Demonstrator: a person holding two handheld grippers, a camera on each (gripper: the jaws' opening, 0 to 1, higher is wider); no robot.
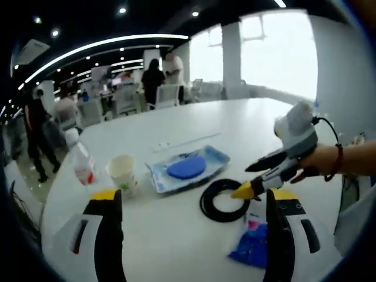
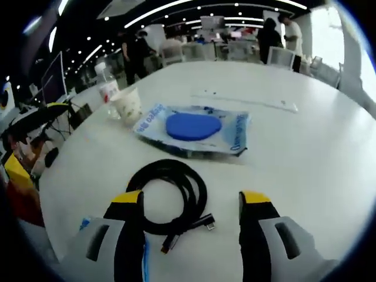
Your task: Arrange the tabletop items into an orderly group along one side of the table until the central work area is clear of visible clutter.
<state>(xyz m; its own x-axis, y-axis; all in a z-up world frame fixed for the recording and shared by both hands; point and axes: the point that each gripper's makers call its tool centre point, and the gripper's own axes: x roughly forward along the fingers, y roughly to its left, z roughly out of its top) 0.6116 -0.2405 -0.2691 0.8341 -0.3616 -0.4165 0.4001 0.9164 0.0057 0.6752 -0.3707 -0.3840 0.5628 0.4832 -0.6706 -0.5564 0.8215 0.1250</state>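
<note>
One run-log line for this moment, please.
right gripper: open, over coiled black cable | left gripper: open, idle | blue disc on plastic bag, paper cup: untouched

Blue packet (image 1: 254, 242) partly behind fingers

Smooth white table (image 2: 305, 153), glossy plastic packet (image 2: 235, 132), matt black rubbery cable (image 2: 176, 194), paper cup (image 2: 127, 106).

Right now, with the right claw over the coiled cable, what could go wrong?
1. The cable is a loose coil with its plug ends free; a pinch on one strand may let it uncoil and drag.
2. The blue packet lies beside the coil and could be swept along.
3. The cup and bottle stand upright close together; a careless push may tip them.
</note>
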